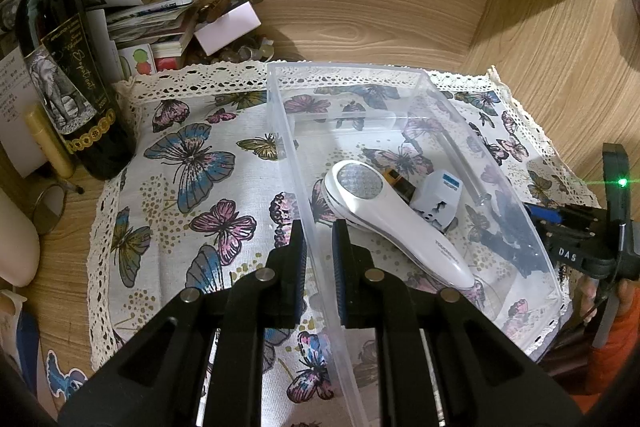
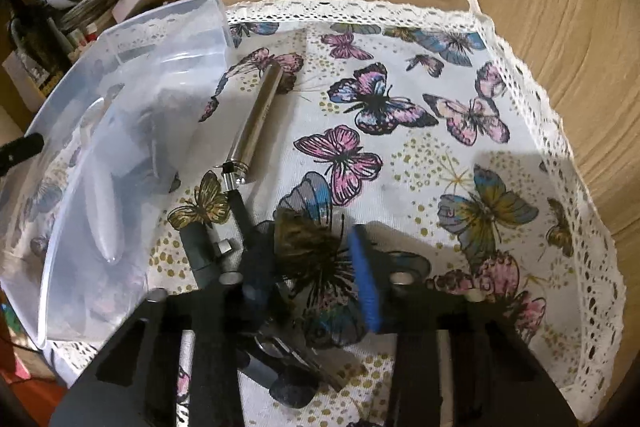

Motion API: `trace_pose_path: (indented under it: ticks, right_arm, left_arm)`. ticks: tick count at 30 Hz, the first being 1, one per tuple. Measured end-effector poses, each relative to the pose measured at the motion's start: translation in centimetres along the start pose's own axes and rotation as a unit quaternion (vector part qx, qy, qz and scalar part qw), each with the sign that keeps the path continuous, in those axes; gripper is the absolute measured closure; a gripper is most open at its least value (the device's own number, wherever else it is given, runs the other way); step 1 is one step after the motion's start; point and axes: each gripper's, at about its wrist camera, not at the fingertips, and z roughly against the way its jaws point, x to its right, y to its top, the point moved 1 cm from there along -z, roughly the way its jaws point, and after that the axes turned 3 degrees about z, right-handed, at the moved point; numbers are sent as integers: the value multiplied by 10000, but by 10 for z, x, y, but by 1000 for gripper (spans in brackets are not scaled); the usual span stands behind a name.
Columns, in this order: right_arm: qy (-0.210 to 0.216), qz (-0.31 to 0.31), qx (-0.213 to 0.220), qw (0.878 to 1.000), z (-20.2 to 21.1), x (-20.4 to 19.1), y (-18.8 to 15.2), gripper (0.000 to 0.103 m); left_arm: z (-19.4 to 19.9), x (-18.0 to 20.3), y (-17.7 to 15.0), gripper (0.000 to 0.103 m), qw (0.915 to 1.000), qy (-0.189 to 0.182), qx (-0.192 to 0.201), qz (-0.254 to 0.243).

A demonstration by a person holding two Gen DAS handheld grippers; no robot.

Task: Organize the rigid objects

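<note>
We are pinching the clear plastic bin's (image 1: 288,131) wall with the left fingers (image 1: 319,247); the right fingers (image 2: 308,267), still spread, are straddling a dark tool (image 2: 280,363) at six o'clock, and gripping it should come next.

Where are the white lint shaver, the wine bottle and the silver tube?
lint shaver (image 1: 394,223), left wrist view, on its white handle
wine bottle (image 1: 70,83), left wrist view, on its label
silver tube (image 2: 258,123), right wrist view, on its middle

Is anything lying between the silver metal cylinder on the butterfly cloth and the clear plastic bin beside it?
Nothing visible: the silver metal cylinder lies on bare cloth beside the clear plastic bin, whose wall alone separates it from the inside.
</note>
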Motion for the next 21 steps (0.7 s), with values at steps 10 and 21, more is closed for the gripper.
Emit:
trace_pose_path:
  ticks: [10,21]
  right_arm:
    - [0,-87,338,9994,19,12,13,82]
    - [115,361,1064,9936,60,-16,50,82]
  left_arm:
    - [0,-1,0,91,10000,2,2,-3]
    - [0,0,0,91,10000,5,2,-4]
